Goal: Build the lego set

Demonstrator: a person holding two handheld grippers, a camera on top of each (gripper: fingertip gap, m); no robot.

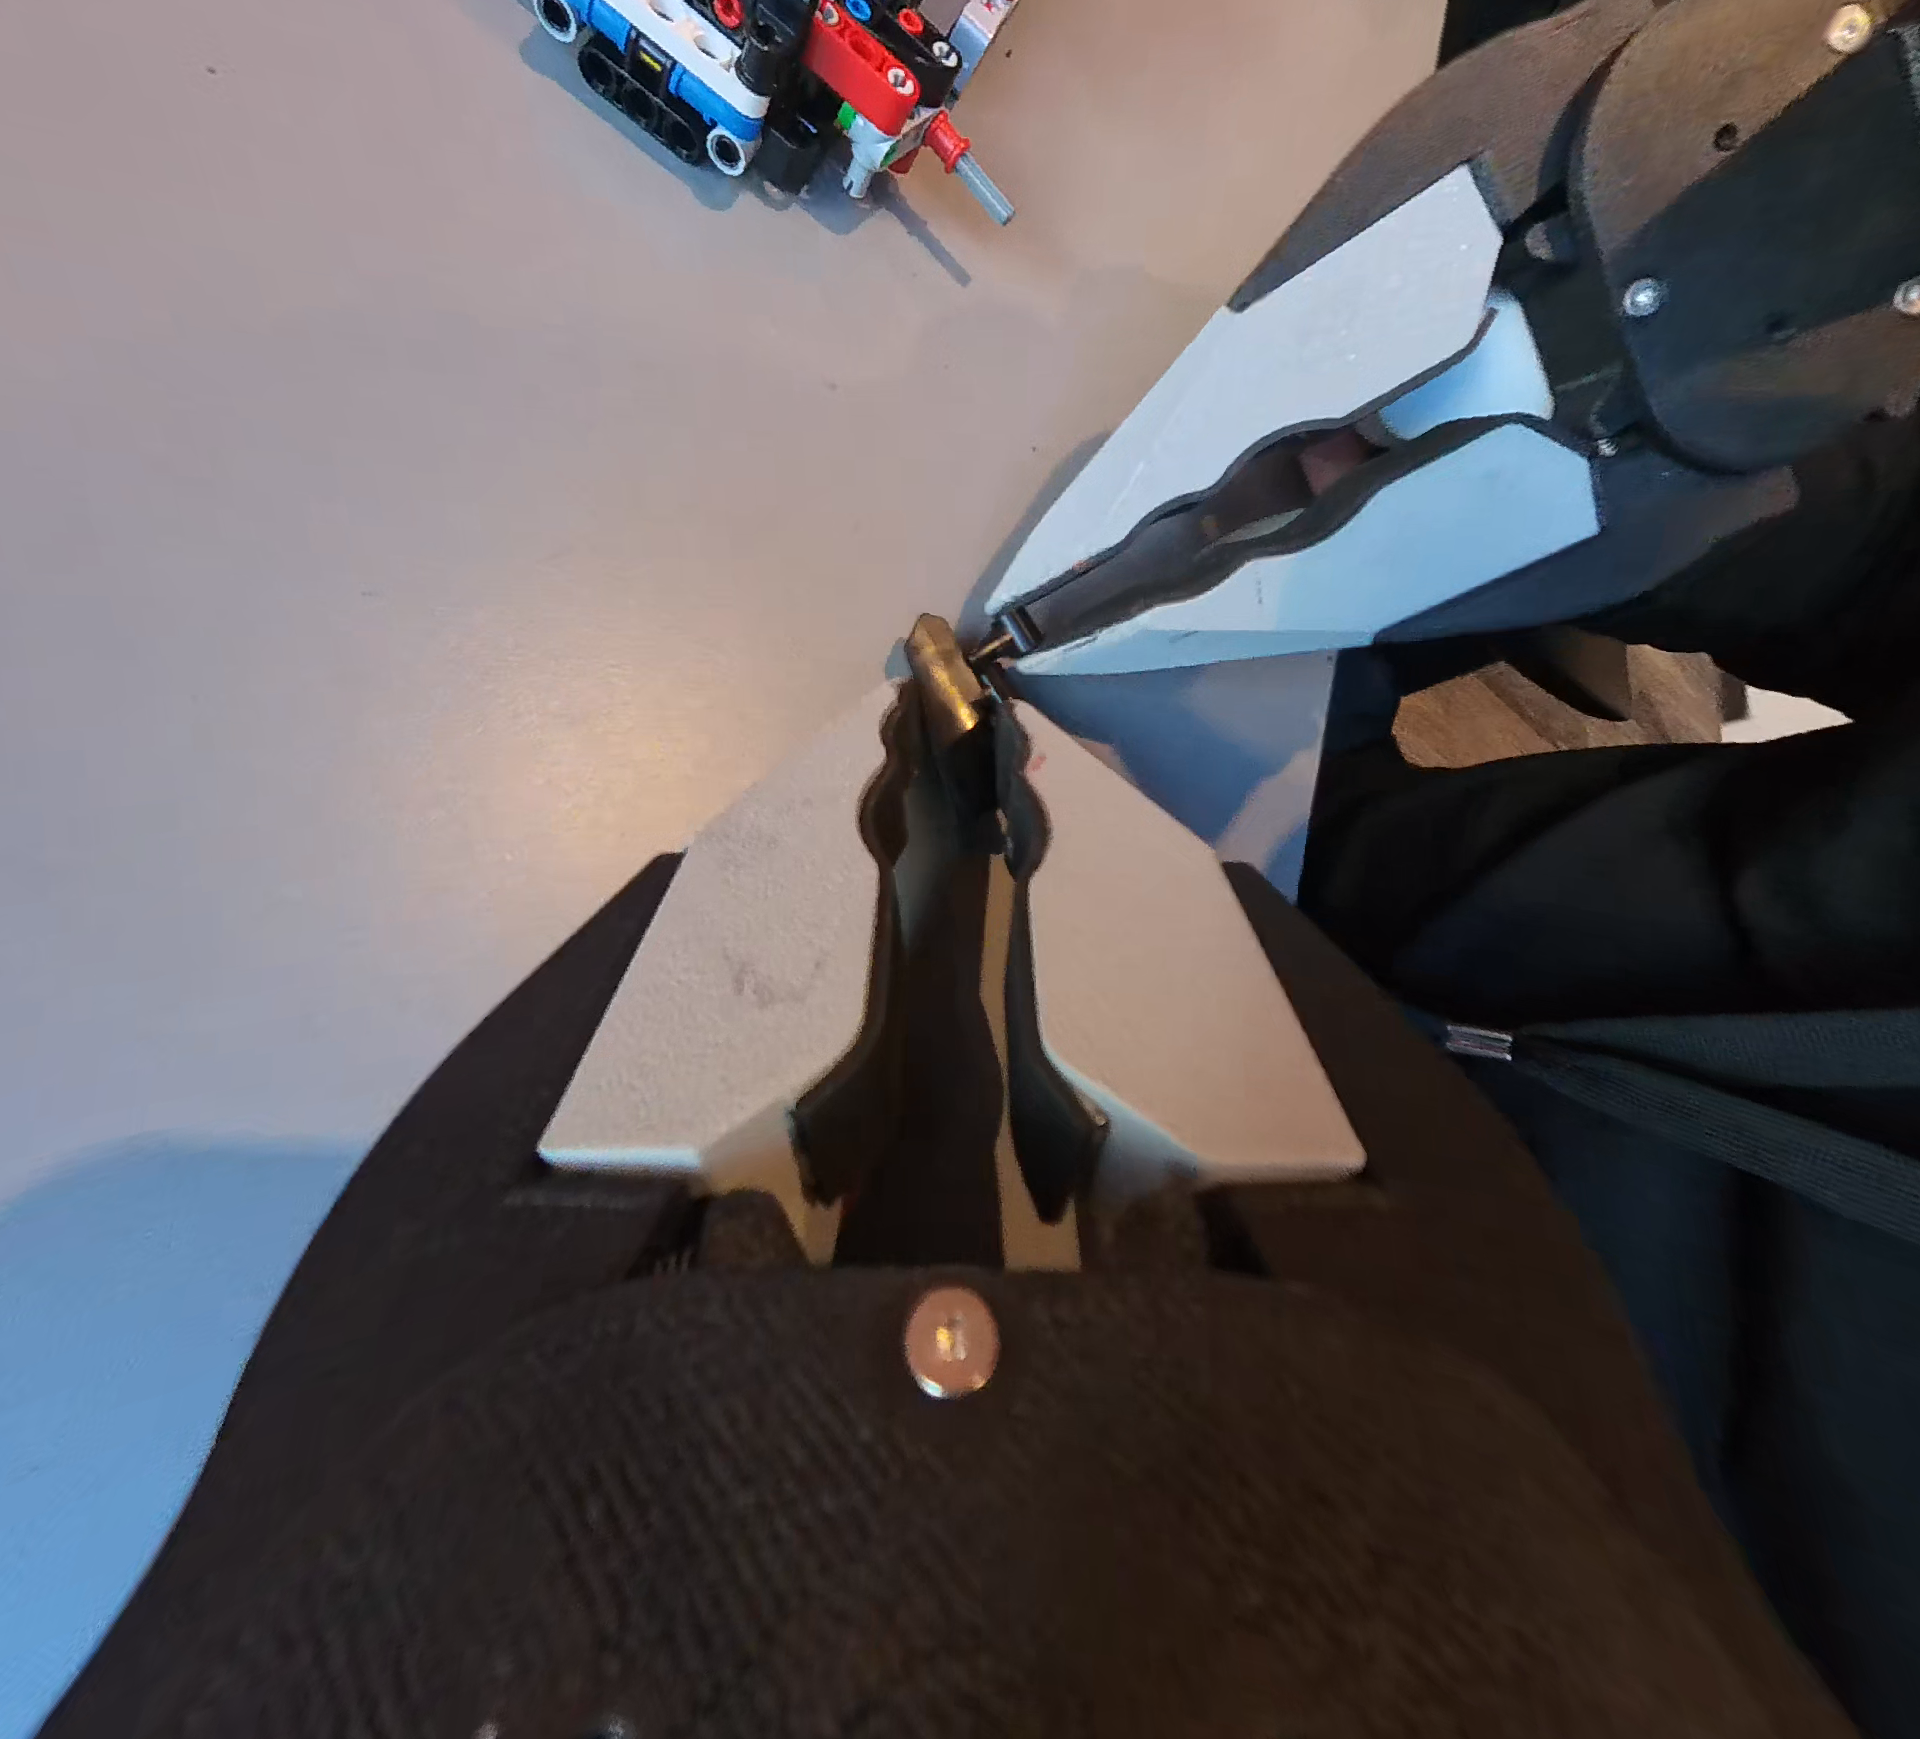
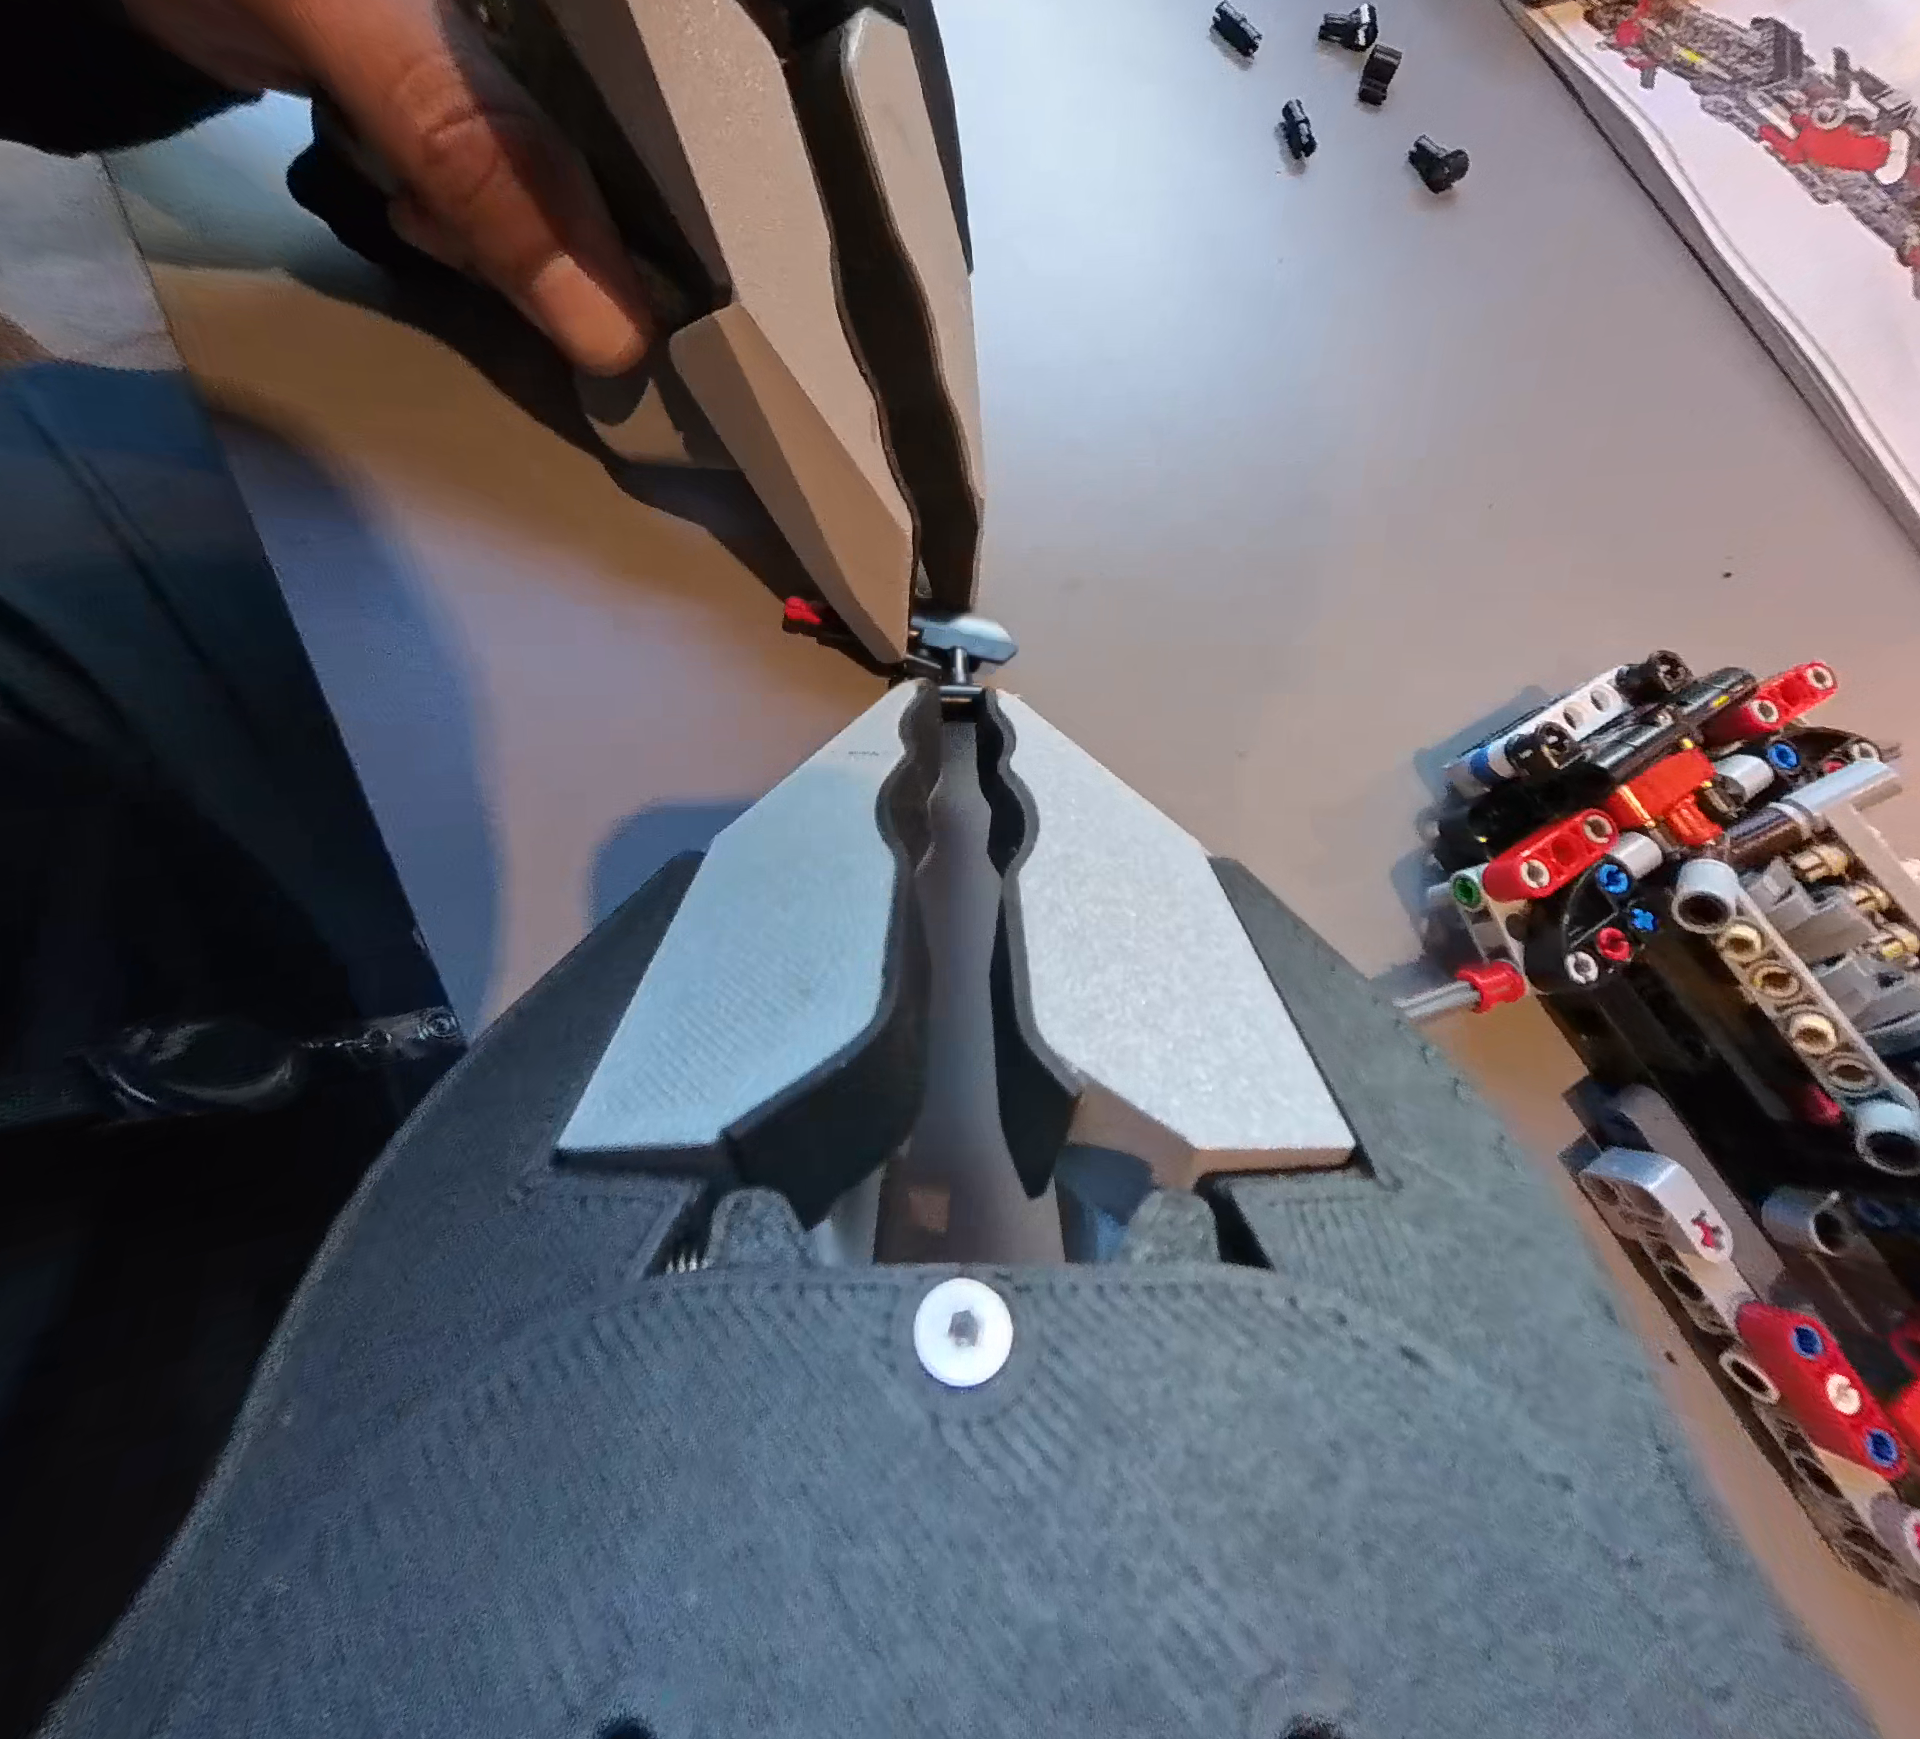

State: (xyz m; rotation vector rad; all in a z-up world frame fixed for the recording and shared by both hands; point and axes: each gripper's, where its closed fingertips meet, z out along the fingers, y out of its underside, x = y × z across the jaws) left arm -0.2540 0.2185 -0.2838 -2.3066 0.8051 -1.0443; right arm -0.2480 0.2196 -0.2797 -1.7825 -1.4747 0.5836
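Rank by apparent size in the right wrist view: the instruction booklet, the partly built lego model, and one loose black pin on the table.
1. Partly built lego model and instruction booklet: both cut off by the frame edge, so unsure which is larger.
2. Loose black pin: clearly smallest, though farther from the camera.

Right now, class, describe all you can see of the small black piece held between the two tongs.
The small black piece is glossy, plastic-looking, a flat beam with rounded ends. The left tongs are shut on it, holding it in the air above the grey table. The right tongs press a thin black pin into its side. It shows again in the right wrist view, lying crosswise.
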